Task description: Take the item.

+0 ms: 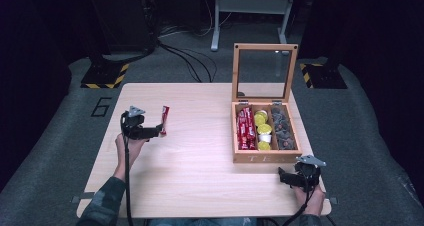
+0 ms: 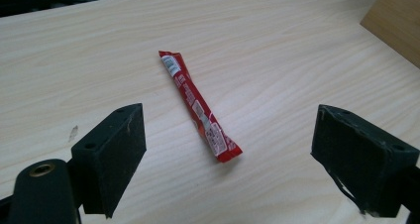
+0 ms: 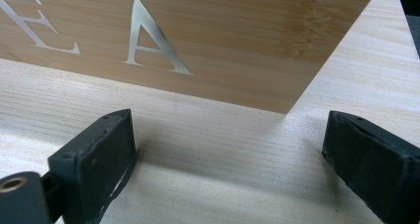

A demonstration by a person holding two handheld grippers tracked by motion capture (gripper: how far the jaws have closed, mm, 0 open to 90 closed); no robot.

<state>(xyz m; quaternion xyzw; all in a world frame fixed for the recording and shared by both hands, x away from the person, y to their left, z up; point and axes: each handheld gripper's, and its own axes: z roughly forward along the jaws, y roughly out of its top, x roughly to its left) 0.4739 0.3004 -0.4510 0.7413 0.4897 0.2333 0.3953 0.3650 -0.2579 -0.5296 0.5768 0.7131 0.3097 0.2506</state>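
Observation:
A red stick sachet (image 2: 198,107) lies flat on the pale wooden table (image 1: 200,161), also visible as the red sachet (image 1: 164,118) left of centre. My left gripper (image 1: 160,131) hovers just by its near end, open; in the left gripper view my left gripper (image 2: 233,159) has the sachet's lower end between its wide-apart jaws, untouched. A wooden tea box (image 1: 267,157) stands at the right with its glass lid (image 1: 262,73) upright. My right gripper (image 1: 281,176) is open in front of the box; my right gripper (image 3: 233,169) faces the lettered front wall (image 3: 223,30), holding nothing.
The box holds red sachets (image 1: 245,128) in its left compartment, yellow and white pods (image 1: 263,131) in the middle, dark pods (image 1: 281,131) at the right. A box corner (image 2: 396,21) shows far off. Bare tabletop lies between the two grippers.

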